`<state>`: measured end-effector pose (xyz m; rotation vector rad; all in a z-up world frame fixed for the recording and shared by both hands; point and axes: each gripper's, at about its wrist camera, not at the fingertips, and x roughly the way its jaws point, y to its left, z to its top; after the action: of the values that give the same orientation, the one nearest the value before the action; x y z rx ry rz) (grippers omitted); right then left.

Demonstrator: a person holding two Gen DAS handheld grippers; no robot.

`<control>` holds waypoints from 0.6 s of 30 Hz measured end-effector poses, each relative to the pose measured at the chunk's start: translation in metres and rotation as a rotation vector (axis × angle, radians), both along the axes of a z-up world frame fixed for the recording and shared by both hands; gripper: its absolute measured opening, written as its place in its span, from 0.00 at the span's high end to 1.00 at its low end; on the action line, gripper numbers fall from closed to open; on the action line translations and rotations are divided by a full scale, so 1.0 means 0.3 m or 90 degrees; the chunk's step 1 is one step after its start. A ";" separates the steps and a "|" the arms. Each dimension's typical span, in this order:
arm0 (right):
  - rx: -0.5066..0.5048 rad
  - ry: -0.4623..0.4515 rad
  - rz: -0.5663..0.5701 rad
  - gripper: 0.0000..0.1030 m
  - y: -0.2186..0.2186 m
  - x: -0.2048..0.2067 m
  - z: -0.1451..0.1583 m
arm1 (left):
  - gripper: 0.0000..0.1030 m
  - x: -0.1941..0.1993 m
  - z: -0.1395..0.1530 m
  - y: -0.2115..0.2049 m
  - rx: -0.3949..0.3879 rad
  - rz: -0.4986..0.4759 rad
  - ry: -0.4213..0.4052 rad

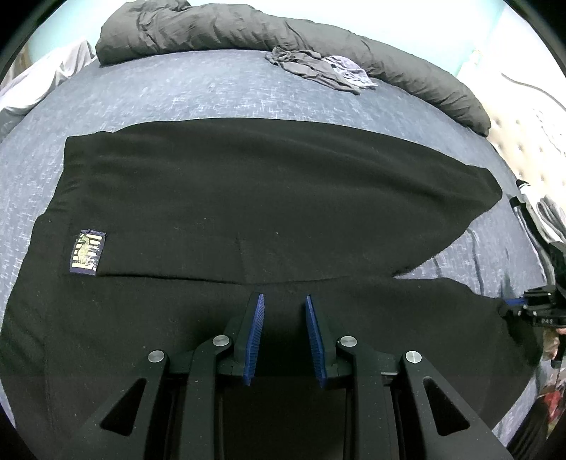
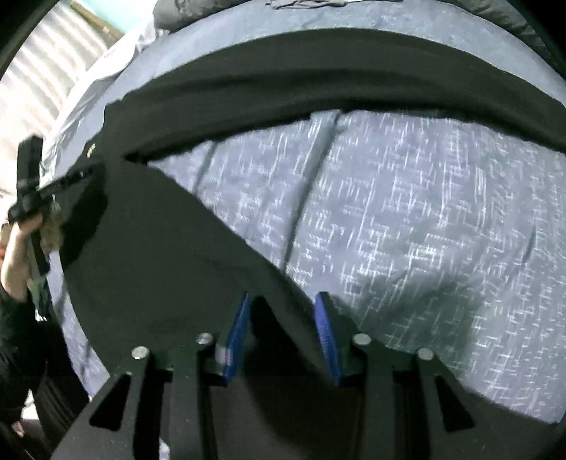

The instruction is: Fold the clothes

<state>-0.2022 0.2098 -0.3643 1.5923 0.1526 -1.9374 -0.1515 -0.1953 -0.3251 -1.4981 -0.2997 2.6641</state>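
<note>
Black cloth covers most of the bed (image 1: 212, 95): it is a pair of dark trousers (image 1: 247, 198) spread out on the blue-grey sheet, with a small label (image 1: 87, 252) showing near the waist end. One leg runs long and flat across the bed, and the other leg bends away from it, so bare sheet shows between them. The left tongs (image 1: 284, 318) hang just over the middle of the trousers with the blue pads apart and nothing between them. The right tongs (image 2: 283, 325) are down at the edge of the near leg; dark cloth sits between the blue pads, but the pads stand apart and the picture is blurry, so I cannot tell if they are pinching it. I think the job now is bringing one leg over onto the other. For that, the right tongs need a firm hold on the leg edge, and the lift should be slow so the cloth does not bunch. A grey blanket (image 1: 219, 32) and a small heap of other clothes (image 1: 318, 67) lie far back on the bed.
</note>
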 end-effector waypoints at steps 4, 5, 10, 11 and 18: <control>-0.034 0.047 -0.044 0.96 0.047 0.009 0.043 | 0.74 0.005 0.000 -0.009 0.001 0.005 0.000; -0.031 0.055 -0.050 0.96 0.052 0.011 0.044 | 0.74 0.006 0.000 -0.012 0.001 0.006 0.000; -0.016 0.029 -0.061 0.95 0.029 -0.001 -0.024 | 0.74 0.011 0.000 -0.023 0.002 0.013 -0.001; -0.012 0.032 -0.066 0.93 0.042 -0.009 -0.022 | 0.74 0.012 0.000 -0.025 0.002 0.014 -0.001; 0.028 0.076 -0.173 0.68 0.248 -0.028 0.078 | 0.74 0.021 0.017 -0.047 0.006 0.029 0.002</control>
<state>-0.2107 0.2842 -0.3410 1.5930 0.0277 -2.2529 -0.1452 -0.2094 -0.3200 -1.5023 -0.3502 2.6944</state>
